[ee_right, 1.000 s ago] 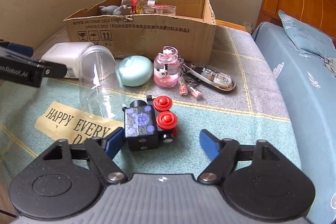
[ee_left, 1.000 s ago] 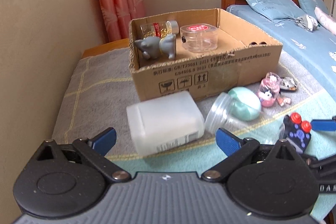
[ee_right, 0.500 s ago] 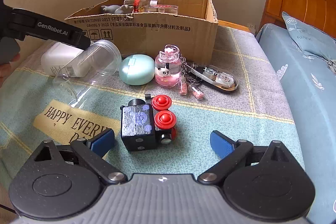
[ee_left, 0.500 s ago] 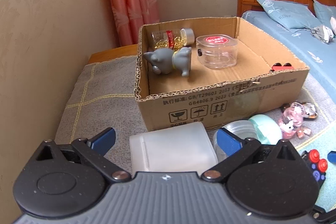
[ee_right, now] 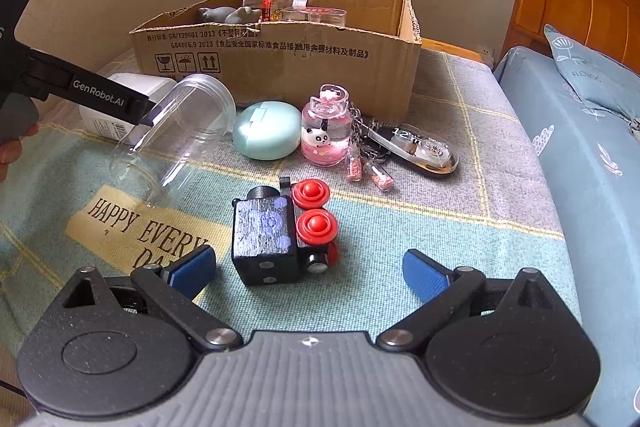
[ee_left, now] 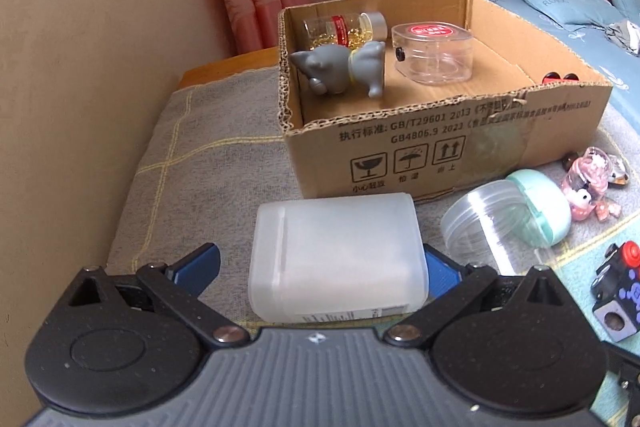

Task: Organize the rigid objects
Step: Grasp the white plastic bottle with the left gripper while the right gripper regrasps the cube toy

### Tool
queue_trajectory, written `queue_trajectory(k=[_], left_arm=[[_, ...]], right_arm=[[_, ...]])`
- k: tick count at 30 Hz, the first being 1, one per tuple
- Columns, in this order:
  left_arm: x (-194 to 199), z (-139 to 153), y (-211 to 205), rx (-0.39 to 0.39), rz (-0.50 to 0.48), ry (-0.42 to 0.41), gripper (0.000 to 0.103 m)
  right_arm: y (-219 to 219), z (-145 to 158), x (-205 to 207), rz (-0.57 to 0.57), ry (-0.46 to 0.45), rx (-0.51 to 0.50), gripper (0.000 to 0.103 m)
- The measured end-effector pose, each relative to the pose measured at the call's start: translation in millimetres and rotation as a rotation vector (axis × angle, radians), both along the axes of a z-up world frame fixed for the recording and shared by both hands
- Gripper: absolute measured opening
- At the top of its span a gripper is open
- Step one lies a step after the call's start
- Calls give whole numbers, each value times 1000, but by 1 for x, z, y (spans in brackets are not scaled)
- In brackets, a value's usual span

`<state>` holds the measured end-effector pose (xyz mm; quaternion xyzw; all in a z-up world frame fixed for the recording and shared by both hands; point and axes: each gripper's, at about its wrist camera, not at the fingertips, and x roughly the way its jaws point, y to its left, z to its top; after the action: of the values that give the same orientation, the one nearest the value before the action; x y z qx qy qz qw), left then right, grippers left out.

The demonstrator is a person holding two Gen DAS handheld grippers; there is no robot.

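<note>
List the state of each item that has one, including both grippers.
left gripper: jaws open around the white container
white container: lying on its side
right gripper: jaws open, toy train between them, untouched
toy train: tipped on its side
clear jar: lidless, lying down
cardboard box: open-topped

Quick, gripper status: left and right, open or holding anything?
Left gripper: open, fingers flanking the white plastic container, not clamped.
Right gripper: open, empty; toy train lies between its fingers.

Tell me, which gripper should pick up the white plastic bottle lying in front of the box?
Left. The left gripper is open with the white plastic bottle already between its fingers. The right gripper is open around the black toy train, with the clear jar between it and the bottle.
</note>
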<state>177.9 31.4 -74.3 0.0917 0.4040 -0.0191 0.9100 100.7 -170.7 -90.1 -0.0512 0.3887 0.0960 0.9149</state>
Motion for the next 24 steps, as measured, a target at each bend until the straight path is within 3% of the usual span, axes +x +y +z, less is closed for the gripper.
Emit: queue_trajectory(k=[8,14,20,24], left_arm=[[12,-9,8,-60,-19,-5,101],[12,-11,8,-66,-43,-3,92],[15,-12,6,-72,-65,-4,83],[14,-12,6,-69,-71,-2,83]], right_arm=[[8,0,-2,37,1,3,101],[15,3,3,77,-8,-3,92],[19,7,13,79,-9,-8,75],[18,10,15,60,-7,-14,55]])
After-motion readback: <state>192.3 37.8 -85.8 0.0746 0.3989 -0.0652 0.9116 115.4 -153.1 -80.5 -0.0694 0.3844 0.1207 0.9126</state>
